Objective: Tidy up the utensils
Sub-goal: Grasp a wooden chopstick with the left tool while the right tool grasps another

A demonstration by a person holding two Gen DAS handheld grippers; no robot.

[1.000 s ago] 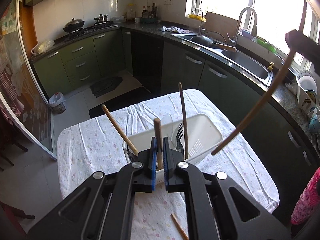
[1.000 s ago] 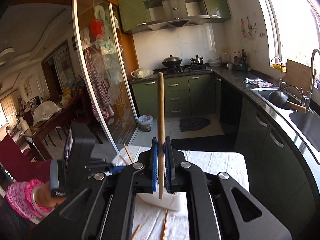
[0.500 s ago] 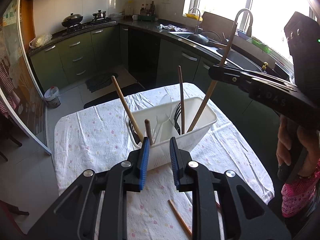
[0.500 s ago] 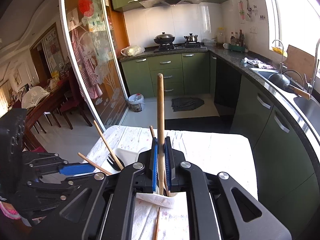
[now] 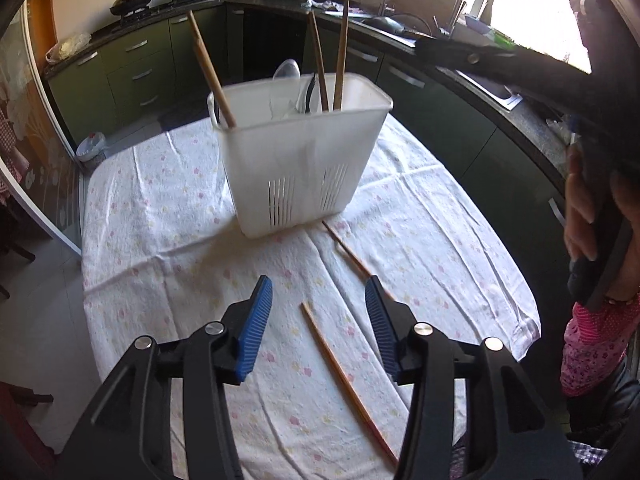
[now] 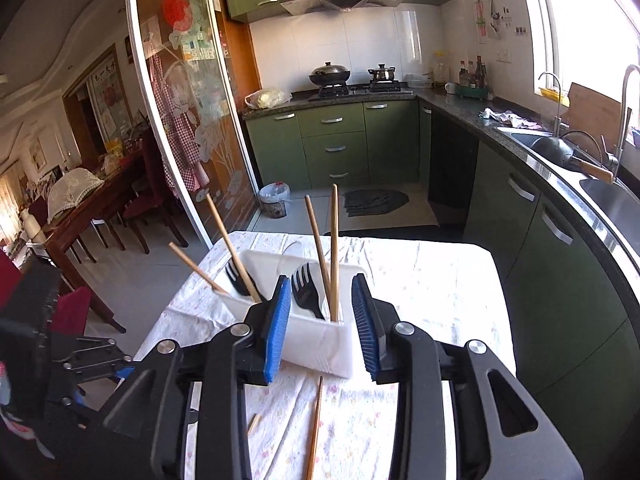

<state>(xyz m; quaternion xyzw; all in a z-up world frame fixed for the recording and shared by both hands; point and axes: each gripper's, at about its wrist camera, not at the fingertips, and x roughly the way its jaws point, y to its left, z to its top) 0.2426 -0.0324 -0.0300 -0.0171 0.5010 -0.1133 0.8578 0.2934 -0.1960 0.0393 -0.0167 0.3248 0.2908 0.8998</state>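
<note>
Left gripper (image 5: 318,320): jaws spread wide, nothing held, poised low over the tablecloth (image 5: 168,216). A loose chopstick (image 5: 344,376) lies directly between and just ahead of the fingers, running toward the camera's right. A second chopstick (image 5: 347,256) lies farther on, one end close to the foot of the white basket (image 5: 304,160).

Right gripper (image 6: 322,328): jaws likewise parted and empty, held just above the near end of the basket (image 6: 320,344). Inside are seen a black fork (image 6: 306,290), another fork (image 6: 238,278), and several upright chopsticks (image 6: 334,248).

Judged step: pickup of the nearest loose chopstick by the left gripper.

Notes for doing it well:
- The fingers should be lowered astride the stick, across its length, not along it.
- A grasp near the middle is advised, so the stick does not pivot when lifted.
- The pads should reach the cloth before closing; cloth folds may be pinched otherwise.
- Once lifted, the stick is best turned upright and dropped into the compartment already holding chopsticks, clear of the fork tines.
</note>
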